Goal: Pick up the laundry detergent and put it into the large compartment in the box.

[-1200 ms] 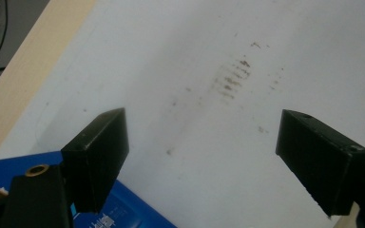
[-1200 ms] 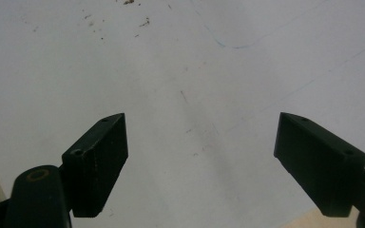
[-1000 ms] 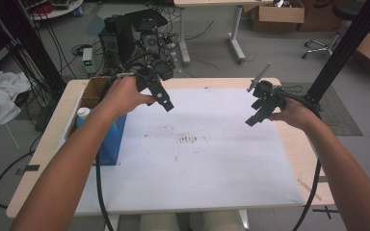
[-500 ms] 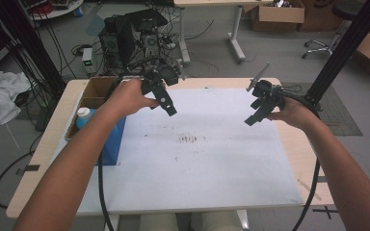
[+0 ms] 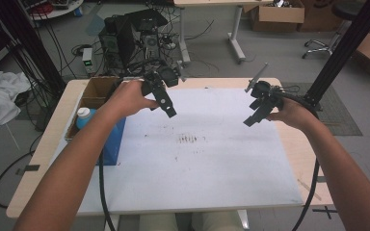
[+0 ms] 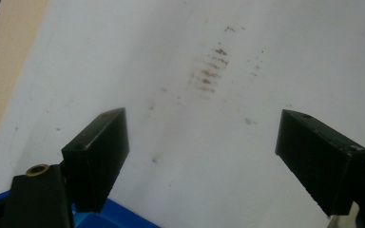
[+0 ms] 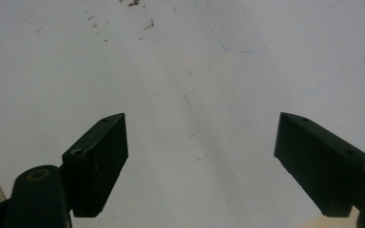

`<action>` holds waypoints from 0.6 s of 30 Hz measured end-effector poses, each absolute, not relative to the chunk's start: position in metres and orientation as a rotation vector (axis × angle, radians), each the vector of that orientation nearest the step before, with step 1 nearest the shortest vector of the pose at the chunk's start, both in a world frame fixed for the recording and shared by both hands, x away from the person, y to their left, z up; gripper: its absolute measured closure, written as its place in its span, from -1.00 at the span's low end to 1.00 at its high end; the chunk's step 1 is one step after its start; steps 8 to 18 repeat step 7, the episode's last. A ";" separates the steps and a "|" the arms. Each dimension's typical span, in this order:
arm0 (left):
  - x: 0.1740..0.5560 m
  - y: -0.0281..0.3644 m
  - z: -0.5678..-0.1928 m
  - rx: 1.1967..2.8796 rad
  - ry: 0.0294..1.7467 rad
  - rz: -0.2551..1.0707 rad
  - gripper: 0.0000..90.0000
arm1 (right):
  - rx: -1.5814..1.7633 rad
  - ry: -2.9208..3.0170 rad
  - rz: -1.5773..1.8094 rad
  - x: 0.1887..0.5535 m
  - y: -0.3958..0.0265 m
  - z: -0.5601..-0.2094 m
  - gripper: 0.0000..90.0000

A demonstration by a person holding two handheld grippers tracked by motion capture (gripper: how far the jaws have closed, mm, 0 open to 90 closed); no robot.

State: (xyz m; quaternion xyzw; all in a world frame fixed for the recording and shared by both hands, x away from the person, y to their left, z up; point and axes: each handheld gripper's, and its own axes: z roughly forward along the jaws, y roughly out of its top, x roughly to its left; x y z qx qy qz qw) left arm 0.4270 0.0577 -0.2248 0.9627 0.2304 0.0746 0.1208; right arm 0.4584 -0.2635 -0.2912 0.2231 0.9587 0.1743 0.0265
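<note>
Seen from above, a person's two forearms reach in from the bottom edge over a table [image 5: 43,159] with a pale wooden rim, most of it covered by a white sheet [image 5: 202,159]. The left gripper [image 5: 166,103] is held above the far left part of the sheet, and the right gripper [image 5: 253,115] above the far right part, well apart from each other. Both hang in the air, touching nothing.

The high view takes in the surroundings. At the table's left edge sits a brown cardboard box [image 5: 99,91], with a blue bin [image 5: 113,142] just in front of it, and a bottle with a white cap [image 5: 83,115] stands in the bin. A patch of small brown marks [image 5: 188,139] lies near the middle of the sheet, between the two grippers. Behind the table are a tangle of cables and dark equipment on the floor.

The left gripper view looks down between its own two black jaws, which stand wide apart with nothing between them. Below them is the white sheet with the brown marks [image 6: 211,71] seen close up, a strip of wooden rim at top left, and a corner of the blue bin [image 6: 119,218] at the bottom edge.

The right gripper view also has its jaws spread wide and empty. Under them is bare white sheet with a faint blue pen line [image 7: 237,47] and a few brown specks at the top.
</note>
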 end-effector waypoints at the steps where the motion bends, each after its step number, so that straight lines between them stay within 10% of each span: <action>1: 0.427 0.058 -0.225 2.810 0.676 0.216 -0.58 | 0.688 2.961 0.538 0.458 -0.264 -0.291 -0.59; 18: 0.426 0.058 -0.225 2.810 0.678 0.212 -0.57 | 0.688 2.961 0.538 0.458 -0.264 -0.291 -0.59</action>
